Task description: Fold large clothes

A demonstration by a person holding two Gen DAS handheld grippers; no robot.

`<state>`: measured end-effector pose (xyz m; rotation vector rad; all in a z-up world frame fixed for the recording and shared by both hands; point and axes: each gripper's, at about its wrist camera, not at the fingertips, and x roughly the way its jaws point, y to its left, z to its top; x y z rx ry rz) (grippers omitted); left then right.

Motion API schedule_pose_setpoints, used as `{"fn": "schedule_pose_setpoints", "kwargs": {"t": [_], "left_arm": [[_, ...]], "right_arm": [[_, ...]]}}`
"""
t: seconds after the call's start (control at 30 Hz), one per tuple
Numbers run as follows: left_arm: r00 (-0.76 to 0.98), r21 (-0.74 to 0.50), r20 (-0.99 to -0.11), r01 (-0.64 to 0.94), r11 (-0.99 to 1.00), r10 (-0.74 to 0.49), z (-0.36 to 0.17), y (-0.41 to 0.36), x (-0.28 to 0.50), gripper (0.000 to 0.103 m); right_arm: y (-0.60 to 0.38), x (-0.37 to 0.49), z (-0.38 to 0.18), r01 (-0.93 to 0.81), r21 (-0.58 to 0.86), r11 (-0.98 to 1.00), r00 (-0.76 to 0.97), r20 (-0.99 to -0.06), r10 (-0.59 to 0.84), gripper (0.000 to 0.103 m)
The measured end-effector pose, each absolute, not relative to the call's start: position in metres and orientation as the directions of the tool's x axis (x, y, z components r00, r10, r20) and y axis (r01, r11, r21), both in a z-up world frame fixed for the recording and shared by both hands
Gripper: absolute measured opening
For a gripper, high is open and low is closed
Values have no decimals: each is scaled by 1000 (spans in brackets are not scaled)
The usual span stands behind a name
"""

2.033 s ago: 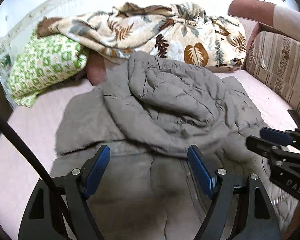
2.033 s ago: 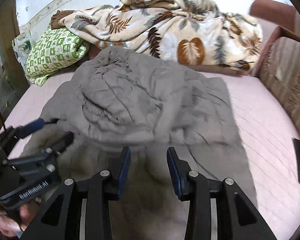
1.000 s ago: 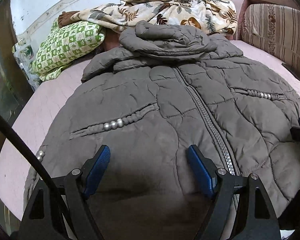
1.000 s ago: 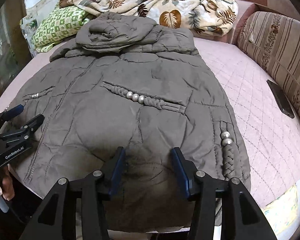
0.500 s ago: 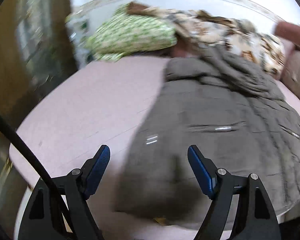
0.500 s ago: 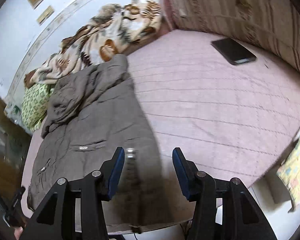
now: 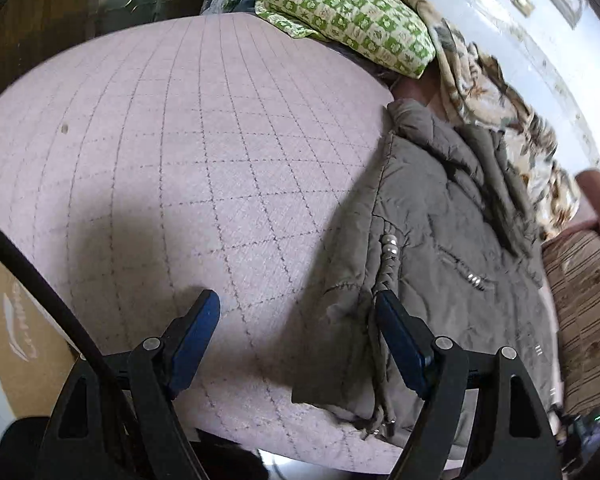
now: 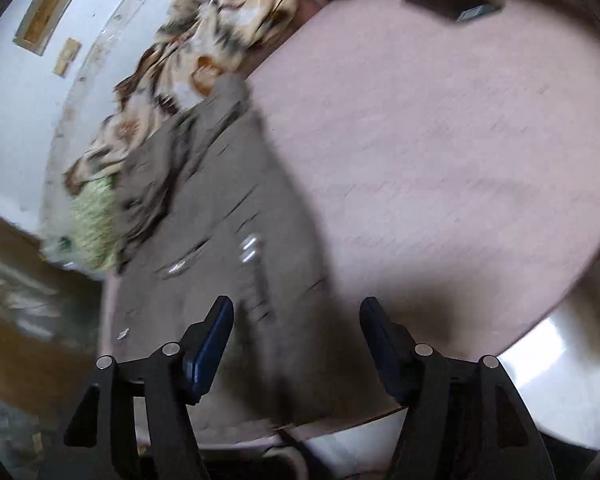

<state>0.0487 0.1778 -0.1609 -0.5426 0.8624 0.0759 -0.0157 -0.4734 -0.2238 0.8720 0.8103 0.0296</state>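
Both views are taken from close above the near edge of the pink quilted bed cover [image 7: 188, 152], looking down and forward, each one rolled to the side. The left wrist view is placed over the left hem of the grey padded coat [image 7: 440, 216]; the right wrist view, blurred, over its right hem. The coat, green pillow [image 7: 352, 12] and leaf-patterned blanket [image 8: 204, 52] are shared.

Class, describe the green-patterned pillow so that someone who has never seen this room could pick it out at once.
Start from the pink quilted bed cover that fills most of the left wrist view. At its far edge, beside the leaf-print blanket, lies the pillow. Its checked pattern of green and cream squares sets it apart from the brown-leaved blanket and the plain grey padded coat.
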Motion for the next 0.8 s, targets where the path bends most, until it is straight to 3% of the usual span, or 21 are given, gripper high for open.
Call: {"fn": "schedule_pose_setpoints", "kwargs": {"t": [0.13, 0.37, 0.53, 0.67, 0.8], "left_arm": [[659, -451, -730, -266, 852, -181, -164, 171, 44, 80], [662, -428, -718, -176, 887, -215, -168, 127, 38, 85], [688, -346, -704, -118, 931, -174, -162, 96, 38, 82], [693, -301, -709, -126, 945, -133, -165, 94, 43, 72], [702, -214, -707, -97, 972, -86, -166, 79, 43, 69]], "right_arm": [[-449, -15, -224, 246, 662, 708, 691, -632, 351, 76], [-412, -17, -233, 134, 711, 690, 674, -576, 463, 75], [-395, -6, -222, 85, 635, 768, 703, -585, 405, 45], [-391, 2, -230, 110, 564, 818, 684, -641, 349, 44], [-383, 2, -229, 98, 506, 857, 695, -651, 305, 44]]}}
